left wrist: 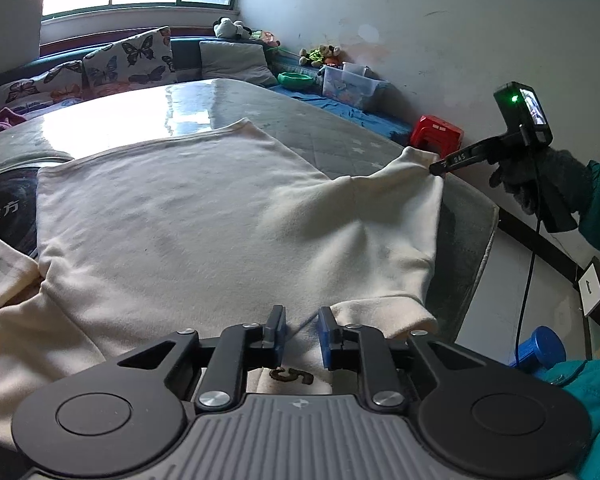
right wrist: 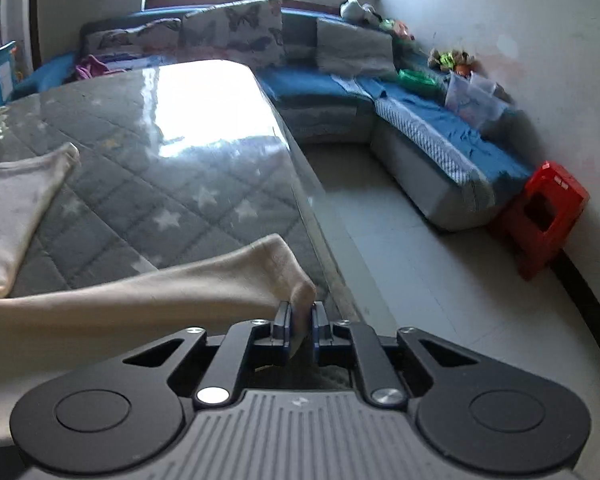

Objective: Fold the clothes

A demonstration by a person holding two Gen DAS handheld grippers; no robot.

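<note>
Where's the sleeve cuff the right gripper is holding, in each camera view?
Left wrist view: the cuff is at middle right, lifted off the table, at the right gripper tips.
Right wrist view: the cuff is at bottom centre, pinched in the jaws.
Shared landmark: the red stool by the wall.

Cream garment point(left wrist: 204, 216) cut off at left edge; collar label point(left wrist: 291, 377) partly hidden behind left tool point(left wrist: 302, 336); right wrist view blurred.

Cream sweatshirt point(left wrist: 188, 216) spread flat on table; right sleeve lifted.
</note>
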